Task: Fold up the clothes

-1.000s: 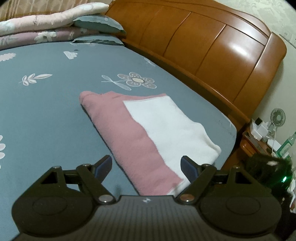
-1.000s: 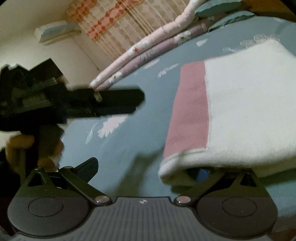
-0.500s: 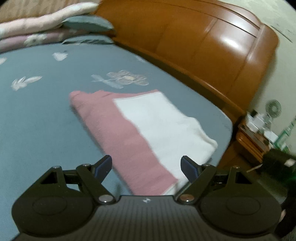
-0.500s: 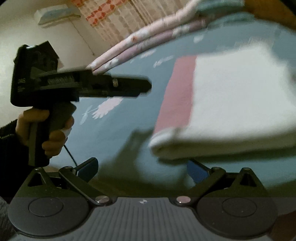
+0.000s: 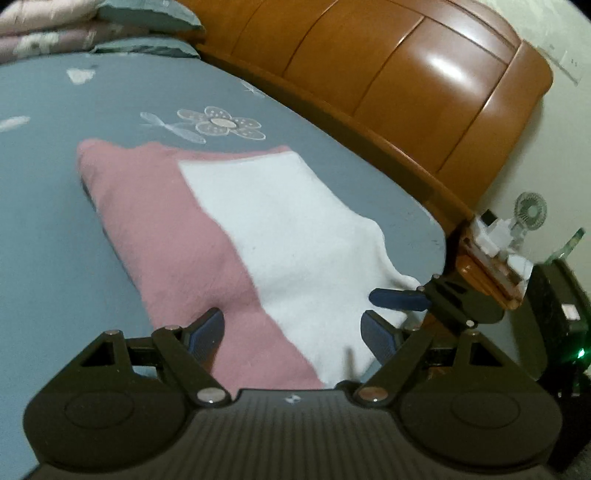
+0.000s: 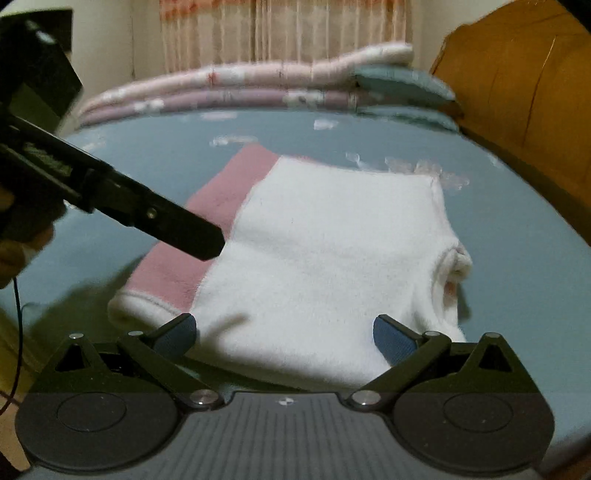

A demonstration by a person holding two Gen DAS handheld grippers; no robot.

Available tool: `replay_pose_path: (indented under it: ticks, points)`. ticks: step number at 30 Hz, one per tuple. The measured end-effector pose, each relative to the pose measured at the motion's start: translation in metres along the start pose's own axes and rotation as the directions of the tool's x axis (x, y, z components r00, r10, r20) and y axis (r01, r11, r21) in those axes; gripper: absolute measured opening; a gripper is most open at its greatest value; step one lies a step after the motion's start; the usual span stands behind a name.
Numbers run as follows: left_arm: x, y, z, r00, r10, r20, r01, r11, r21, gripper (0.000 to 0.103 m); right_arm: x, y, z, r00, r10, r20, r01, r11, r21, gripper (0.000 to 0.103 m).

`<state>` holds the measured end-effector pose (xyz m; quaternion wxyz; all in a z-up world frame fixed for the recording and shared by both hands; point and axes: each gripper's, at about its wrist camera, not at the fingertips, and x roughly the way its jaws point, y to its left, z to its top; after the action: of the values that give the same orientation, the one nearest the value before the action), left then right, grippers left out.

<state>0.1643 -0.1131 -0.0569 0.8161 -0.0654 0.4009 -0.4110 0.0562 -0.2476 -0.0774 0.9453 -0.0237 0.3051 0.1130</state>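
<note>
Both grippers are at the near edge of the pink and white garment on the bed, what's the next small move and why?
Probably ease both grippers forward and close on that near edge. The left gripper and right gripper both stand open, fingers spread over the near edge of the folded garment, which lies flat on the bed. Neither grips cloth yet, so no fold can begin.

A grey-blue bed sheet (image 5: pixel 55 221) with pale flower prints covers the bed, and a glossy wooden headboard (image 5: pixel 406 92) runs along its far side. Folded pink quilts (image 6: pixel 240 88) and grey-blue pillows (image 6: pixel 402 88) are stacked on the sheet beside the headboard, before a patterned curtain (image 6: pixel 280 29). Past the headboard's end, a small white fan (image 5: pixel 532 212) stands on a wooden nightstand (image 5: pixel 480 266).
</note>
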Motion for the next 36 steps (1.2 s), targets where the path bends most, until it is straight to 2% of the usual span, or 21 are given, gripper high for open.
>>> replay_pose_path:
  ticks: [2,5,9,12,14,20,23,28,33,36]
  points:
    - [-0.002,0.005,-0.001,1.0,-0.021,-0.002,0.021,1.0,-0.012,0.081,-0.001,-0.003,-0.006,1.0,0.0,0.019,-0.001,0.999,0.041,0.103]
    - [-0.004,0.002,0.008,1.0,-0.021,-0.017,0.021,1.0,-0.008,0.082,0.004,0.001,-0.004,1.0,-0.024,0.003,0.024,1.0,0.018,0.103]
    - [-0.009,-0.014,0.031,1.0,0.013,0.001,-0.013,0.997,0.074,0.082,-0.006,0.003,0.016,0.997,-0.013,-0.079,0.013,1.0,-0.001,0.103]
    - [-0.01,-0.016,0.049,1.0,-0.017,0.012,0.016,0.995,0.096,0.082,-0.015,-0.005,0.034,0.999,-0.006,-0.052,0.008,0.999,0.031,0.103]
    - [-0.006,-0.015,0.06,1.0,-0.029,0.01,0.027,0.995,0.101,0.083,-0.011,-0.011,0.043,0.998,-0.037,-0.044,0.039,0.999,0.038,0.103]
    - [0.023,0.009,0.071,0.998,0.003,-0.07,-0.001,1.0,0.029,0.082,0.005,-0.041,0.03,0.983,-0.065,-0.169,0.088,0.987,0.131,0.103]
    - [0.02,0.016,0.079,0.997,-0.021,-0.078,0.021,1.0,-0.002,0.082,-0.003,-0.041,0.04,0.986,-0.059,-0.155,0.083,0.984,0.157,0.103]
    - [0.012,0.018,0.103,0.997,-0.043,-0.062,0.045,0.999,0.029,0.083,-0.014,-0.042,0.069,0.996,-0.046,-0.076,0.059,0.982,0.182,0.103]
    - [0.033,0.033,0.11,0.993,-0.035,-0.114,0.035,0.999,-0.009,0.083,0.01,-0.054,0.073,0.991,-0.075,-0.112,0.099,0.969,0.228,0.103]
    - [0.044,0.052,0.105,0.988,-0.041,-0.147,0.028,0.996,-0.086,0.083,0.017,-0.063,0.069,0.986,-0.066,-0.153,0.107,0.956,0.272,0.103]
